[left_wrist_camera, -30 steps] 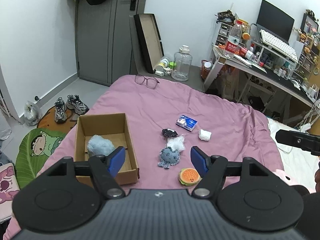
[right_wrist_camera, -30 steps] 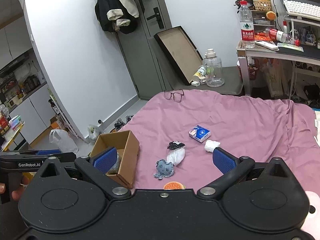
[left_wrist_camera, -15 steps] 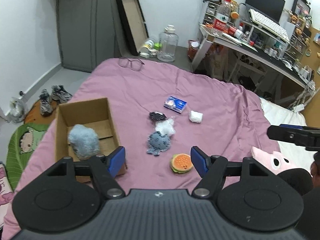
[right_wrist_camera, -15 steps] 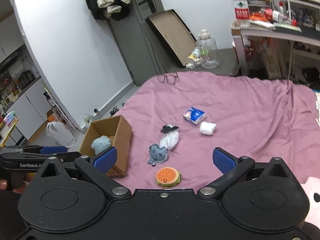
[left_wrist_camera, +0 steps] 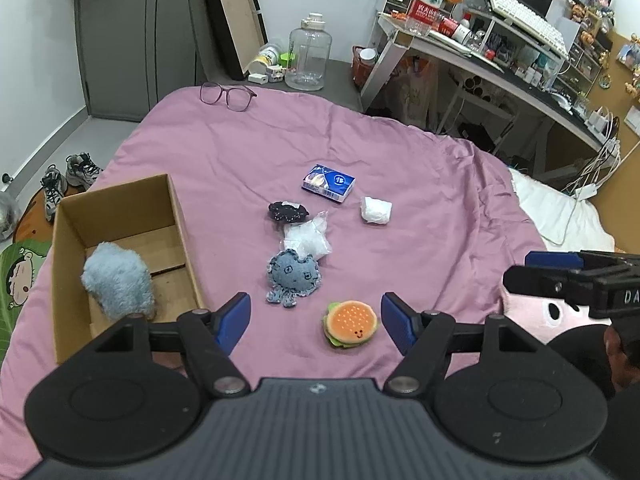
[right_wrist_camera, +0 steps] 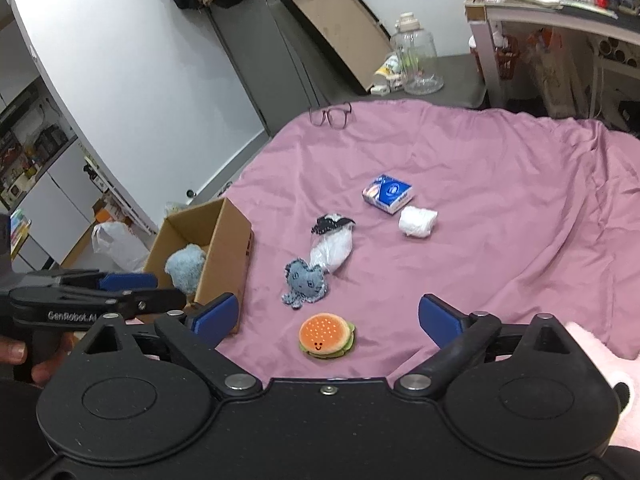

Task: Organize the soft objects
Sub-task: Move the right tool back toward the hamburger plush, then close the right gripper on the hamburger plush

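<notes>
Both grippers hang above the near edge of the pink bed [left_wrist_camera: 400, 152], neither touching anything. Left gripper [left_wrist_camera: 316, 320]: fingers wide apart, nothing between them. Right gripper [right_wrist_camera: 326, 320]: fingers likewise spread, empty.

Cardboard box [left_wrist_camera: 68, 216] sits open at the bed's left edge. Fluffy blue toy [left_wrist_camera: 118, 278] lies inside it, against the near end.

On the bed, right of the box:
- burger plush [left_wrist_camera: 351, 323], nearest the near edge, face up, apart from the rest
- denim octopus [left_wrist_camera: 293, 277] just behind it, toward the box
- clear bag [left_wrist_camera: 306, 238] touching the octopus's far side
- dark pouch [left_wrist_camera: 288, 211] at the bag's far end, seemingly touching it
- white wad [left_wrist_camera: 376, 210] off to the right, on its own
- blue tissue pack [left_wrist_camera: 328, 183] just beyond the wad, near mid-bed

Glasses [left_wrist_camera: 227, 96] rest at the far edge, well apart from the cluster. A pink plush [left_wrist_camera: 548, 312] shows at the near right corner, partly hidden behind the right gripper in the left view.
</notes>
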Motion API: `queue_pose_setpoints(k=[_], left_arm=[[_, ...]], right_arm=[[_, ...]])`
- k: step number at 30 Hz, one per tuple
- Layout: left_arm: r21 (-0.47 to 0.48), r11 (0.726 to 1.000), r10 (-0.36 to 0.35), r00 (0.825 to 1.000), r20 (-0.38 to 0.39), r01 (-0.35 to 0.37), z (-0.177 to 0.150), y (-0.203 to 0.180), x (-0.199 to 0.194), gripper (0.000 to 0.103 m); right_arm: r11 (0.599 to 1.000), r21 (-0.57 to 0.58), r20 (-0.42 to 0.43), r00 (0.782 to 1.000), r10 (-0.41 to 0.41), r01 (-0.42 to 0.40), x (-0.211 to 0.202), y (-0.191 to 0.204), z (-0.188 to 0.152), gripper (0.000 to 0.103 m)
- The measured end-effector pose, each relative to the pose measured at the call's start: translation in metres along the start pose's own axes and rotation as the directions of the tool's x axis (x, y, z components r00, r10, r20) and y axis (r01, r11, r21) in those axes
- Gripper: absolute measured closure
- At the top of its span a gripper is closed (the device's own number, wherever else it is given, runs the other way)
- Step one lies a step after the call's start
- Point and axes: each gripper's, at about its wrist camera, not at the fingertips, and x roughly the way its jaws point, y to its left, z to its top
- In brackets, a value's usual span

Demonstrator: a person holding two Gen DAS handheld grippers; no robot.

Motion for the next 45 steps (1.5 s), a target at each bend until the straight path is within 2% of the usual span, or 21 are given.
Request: queue_pose_setpoints(k=[6,13,26,39,41,43,45], left_arm=[[0.023,1.0,0.004,0.999,-0.04,-0.003,0.006,0.004,0.025,0.033],[0.027,0.999,0.02,0.998,-0.056,-0.018,0.008,0.016,0.038,0.033],[-0.003,1.0,0.014,0.997,-0.081,-0.015,0.008,0.043,0.059,0.036],[0.0,1.0,0.015,0.997,-0.073,-0.015,0.013,0.046,0.086,0.036],[-0.005,1.0,0.014,0.997,-0.077,-0.015,0.012,0.048,0.088,0.036],[-0.009,1.0,0.018,0.996,-0.082,-0.019,0.012,0.049,0.09,0.036],[-0.012,1.0,0.02,0.996,-0.086,-0.021,0.011,0.05,0.092,0.036]], right_arm=[[0.999,0.013,-0.047,0.998,0.032,-0.031,0.023,-0.006,0.001,0.012],[0.999,-0.015,-0.115,0.992,0.043,-0.045,0.062,0.007,0.001,0.013],[0.996,-0.092,-0.198,0.98,-0.024,0.006,0.122,0.032,-0.013,0.013],[0.976,-0.2,-0.222,0.966,-0.132,0.087,0.166,0.048,-0.031,0.013],[0.972,-0.213,-0.223,0.964,-0.145,0.097,0.172,0.049,-0.034,0.018],[0.968,-0.221,-0.222,0.96,-0.172,0.122,0.177,0.046,-0.036,0.048],[0.974,-0.192,-0.225,0.96,-0.164,0.122,0.179,0.039,-0.035,0.052]])
